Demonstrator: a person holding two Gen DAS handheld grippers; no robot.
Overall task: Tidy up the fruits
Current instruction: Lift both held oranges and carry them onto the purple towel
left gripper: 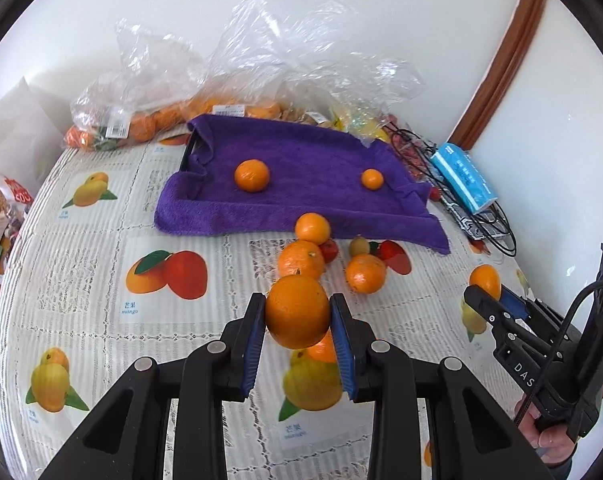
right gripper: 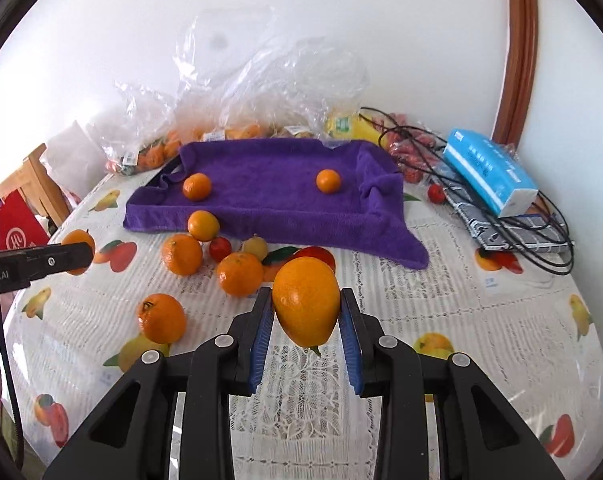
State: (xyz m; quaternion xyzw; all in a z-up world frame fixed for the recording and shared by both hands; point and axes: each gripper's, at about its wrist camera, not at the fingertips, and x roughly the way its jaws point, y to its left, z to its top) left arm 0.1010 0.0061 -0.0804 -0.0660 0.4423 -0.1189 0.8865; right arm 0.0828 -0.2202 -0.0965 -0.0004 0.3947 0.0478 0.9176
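Orange (left gripper: 297,311) btwn hand-held gripper (left gripper: 297,320) pads

Loose oranges (right gripper: 205,260) crowd the purple towel's (right gripper: 285,196) near edge. The towel's middle lies open, while plastic bags (right gripper: 237,92) wall off the back.

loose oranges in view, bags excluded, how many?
8. On the purple towel: left orange, right orange. Four table oranges in front of it. Left-held orange in the left gripper, right-held orange in the right gripper. Bags may hide more.
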